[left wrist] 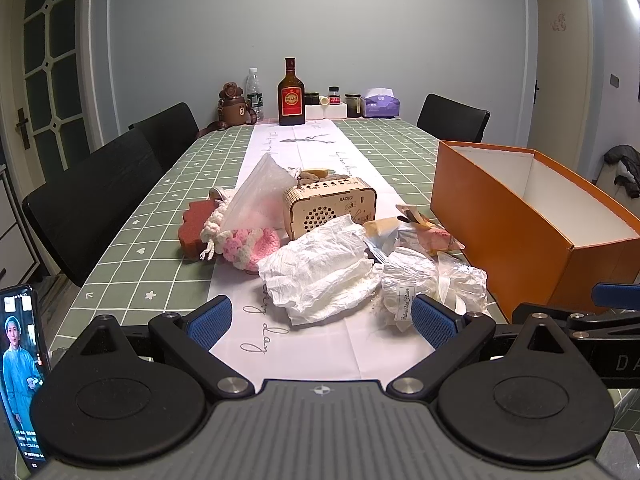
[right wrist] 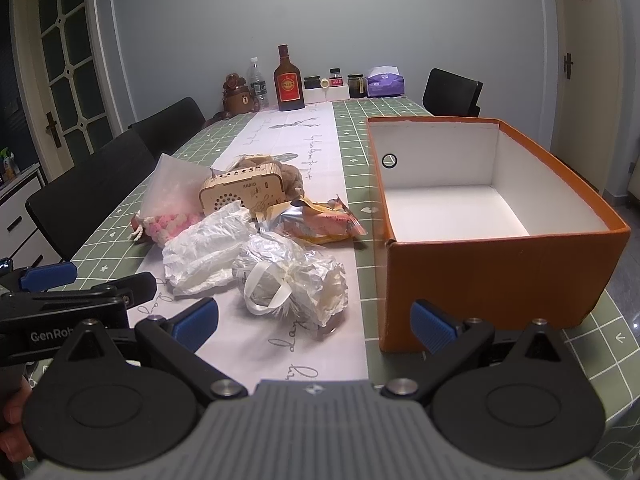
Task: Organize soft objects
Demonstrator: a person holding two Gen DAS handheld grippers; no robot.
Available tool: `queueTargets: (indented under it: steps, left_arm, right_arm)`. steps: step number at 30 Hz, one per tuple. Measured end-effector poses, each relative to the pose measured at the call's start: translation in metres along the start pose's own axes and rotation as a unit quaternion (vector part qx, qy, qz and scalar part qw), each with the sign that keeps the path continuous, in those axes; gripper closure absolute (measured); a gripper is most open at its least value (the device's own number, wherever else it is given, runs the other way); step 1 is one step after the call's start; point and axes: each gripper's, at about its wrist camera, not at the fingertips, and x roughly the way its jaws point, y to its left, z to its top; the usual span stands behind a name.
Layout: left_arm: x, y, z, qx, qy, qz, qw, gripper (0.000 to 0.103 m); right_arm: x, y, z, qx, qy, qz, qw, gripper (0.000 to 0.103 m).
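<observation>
On the green checked tablecloth (left wrist: 160, 216), seen from the left wrist cam, there's an orange box (left wrist: 504, 216) sitting at the right with its white inside bare, nothing in it. The soft stuff is heaped just left of it on the white runner (left wrist: 312, 148): a crumpled white plastic bag (left wrist: 324, 268), a wrapped bundle with a ribbon (left wrist: 432, 280), a pink and white crochet pouch (left wrist: 248, 246) partly inside a clear plastic bag (left wrist: 260, 192), a reddish sponge (left wrist: 196, 224), all crowded round a wooden radio (left wrist: 330, 208). The left gripper (left wrist: 320, 320) hovers low over the runner, blue pads spread wide, holding nothing, with the white bag just ahead. A phone (left wrist: 20, 372) stands at the left edge. Over on the right wrist cam, the same box (right wrist: 500, 280) shows its bare white floor, one round hole in the far wall. The right gripper (right wrist: 316, 326) is spread wide too, one blue pad in front of the box's near corner, the ribbon bundle (right wrist: 288, 280) close ahead. One brown liquor bottle (right wrist: 289, 80), one water bottle (right wrist: 258, 82), three black chairs.
</observation>
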Motion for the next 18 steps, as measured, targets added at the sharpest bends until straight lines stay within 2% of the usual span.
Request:
queueTargets:
  steps: [18]
  left_arm:
    - [0.0012, -0.0038, 0.0, 0.001, 0.002, -0.005, 1.0, 0.0]
  right_arm:
    - [0.002, 0.0004, 0.0014, -0.002, 0.003, -0.004, 1.0, 0.003]
